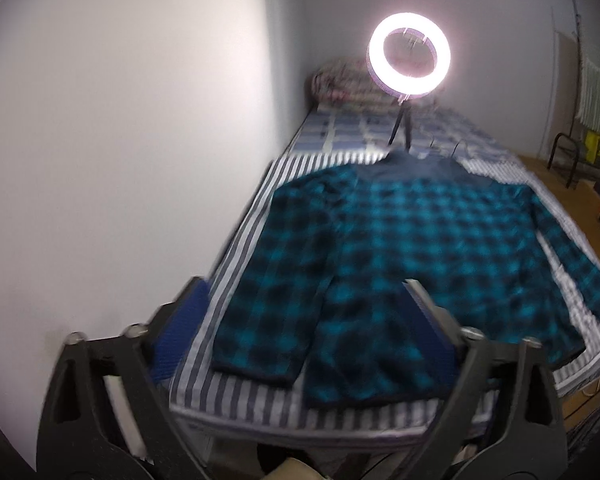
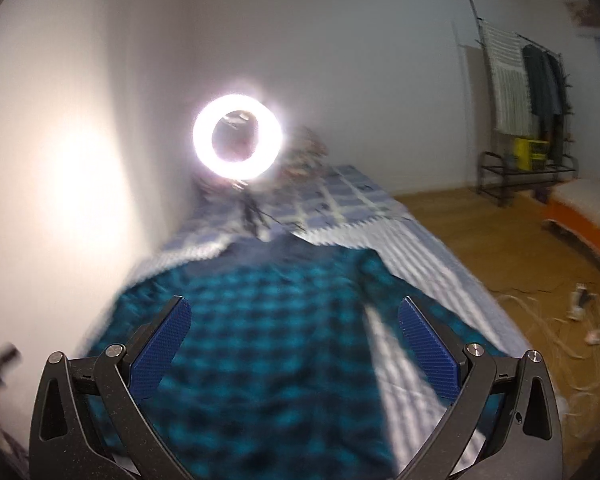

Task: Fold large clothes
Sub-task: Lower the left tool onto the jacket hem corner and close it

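Teal-and-black checked shirt (image 1: 400,240) lies flat on striped bedsheet (image 1: 236,392), no readable label.

Soft matt cloth shirt (image 1: 400,248); ribbed plastic pads (image 2: 428,344).

One plaid shirt (image 1: 400,248), one ring light (image 1: 409,58), one bed (image 1: 236,392).

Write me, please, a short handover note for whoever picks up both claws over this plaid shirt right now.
Left claw: open, empty, above the shirt's left sleeve near the hem.
Right claw: open, empty, above the shirt body.
Teal plaid shirt: laid flat on the striped sheet of the bed, sleeves down along its sides, collar toward the ring light.
Done: shirt laid out.
Left: every fold; probably start with a sleeve.
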Demonstrator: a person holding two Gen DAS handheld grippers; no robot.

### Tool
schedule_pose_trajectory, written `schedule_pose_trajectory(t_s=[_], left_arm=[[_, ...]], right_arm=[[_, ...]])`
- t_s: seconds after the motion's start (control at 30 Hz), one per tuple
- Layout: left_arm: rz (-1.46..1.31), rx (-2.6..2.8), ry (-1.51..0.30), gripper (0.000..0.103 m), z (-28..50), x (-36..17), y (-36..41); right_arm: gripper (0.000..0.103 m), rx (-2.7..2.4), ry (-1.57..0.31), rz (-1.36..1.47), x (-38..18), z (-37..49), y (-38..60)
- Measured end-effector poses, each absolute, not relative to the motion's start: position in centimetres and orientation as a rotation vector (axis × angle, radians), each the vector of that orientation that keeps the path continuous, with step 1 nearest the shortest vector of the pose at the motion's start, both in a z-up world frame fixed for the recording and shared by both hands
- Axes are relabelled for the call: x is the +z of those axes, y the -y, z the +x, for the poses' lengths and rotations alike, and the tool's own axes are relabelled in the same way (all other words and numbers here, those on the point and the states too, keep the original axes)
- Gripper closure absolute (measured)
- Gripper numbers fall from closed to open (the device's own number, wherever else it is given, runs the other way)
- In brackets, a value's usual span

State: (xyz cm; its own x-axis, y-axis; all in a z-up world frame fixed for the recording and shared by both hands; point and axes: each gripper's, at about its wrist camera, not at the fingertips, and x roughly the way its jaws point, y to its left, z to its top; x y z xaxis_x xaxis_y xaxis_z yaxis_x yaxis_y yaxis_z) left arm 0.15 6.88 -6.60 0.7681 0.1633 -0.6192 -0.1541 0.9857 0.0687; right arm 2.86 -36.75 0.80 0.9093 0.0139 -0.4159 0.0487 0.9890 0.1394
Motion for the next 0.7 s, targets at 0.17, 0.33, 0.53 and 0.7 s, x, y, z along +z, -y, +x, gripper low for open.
schedule_pose_trajectory(t_s=[0.17,0.33,0.53,0.7], left_arm=[[-0.066,0.178,-0.795,0.044,0.5,-10.7,-10.2],[-0.200,0.127,-0.919,0.068,1.9,-14.6,-12.7],[-0.305,0.122,-1.011,0.068,2.5,-18.4,-14.2],[-0.460,0.145,-1.064,0.068,2.7,-21.0,-16.5]], right_arm=[[0.000,0.132,-0.485,0.021,0.5,7.1,32.1],[0.000,0.273,-0.576,0.018,-2.2,10.8,29.4],[0.028,0.353,-0.782,0.051,-8.1,13.5,28.6],[0.029,0.341,-0.866,0.089,-10.1,13.7,29.5]])
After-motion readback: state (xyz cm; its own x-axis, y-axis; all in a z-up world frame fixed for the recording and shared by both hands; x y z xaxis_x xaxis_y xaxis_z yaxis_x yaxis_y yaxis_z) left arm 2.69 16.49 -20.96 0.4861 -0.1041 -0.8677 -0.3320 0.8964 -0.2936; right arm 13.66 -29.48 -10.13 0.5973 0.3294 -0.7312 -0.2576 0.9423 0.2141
